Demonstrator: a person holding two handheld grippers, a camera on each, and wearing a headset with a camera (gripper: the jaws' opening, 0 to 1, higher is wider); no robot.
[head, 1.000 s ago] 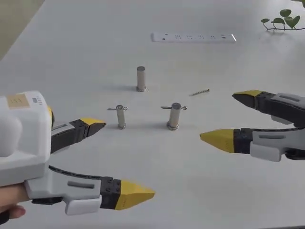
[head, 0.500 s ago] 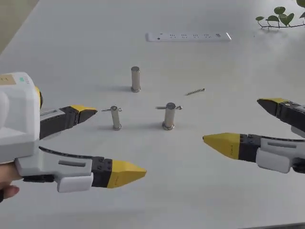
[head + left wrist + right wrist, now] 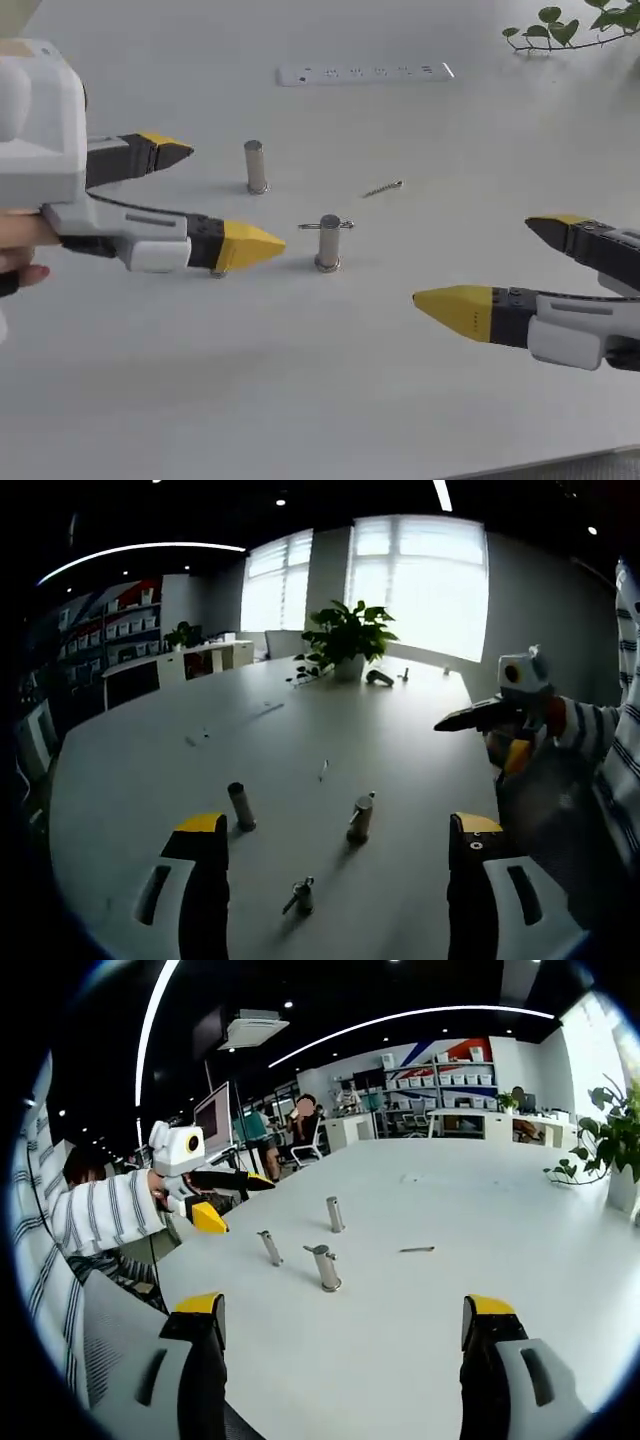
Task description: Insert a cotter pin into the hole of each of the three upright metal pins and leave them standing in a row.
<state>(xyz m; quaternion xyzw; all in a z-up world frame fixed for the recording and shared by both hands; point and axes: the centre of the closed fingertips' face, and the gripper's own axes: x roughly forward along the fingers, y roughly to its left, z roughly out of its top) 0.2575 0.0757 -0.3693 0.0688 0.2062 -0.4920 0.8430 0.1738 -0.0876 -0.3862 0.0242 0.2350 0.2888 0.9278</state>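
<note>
One loose cotter pin [image 3: 383,188], well apart from left hand-held gripper [image 3: 236,196], right hand-held gripper [image 3: 471,260] — both agape.

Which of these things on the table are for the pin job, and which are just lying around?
For the job:
bare pin
pin with a cotter
small pin
loose cotter pin
left hand-held gripper, open
right hand-held gripper, open

Just lying about:
power strip
plant
</note>
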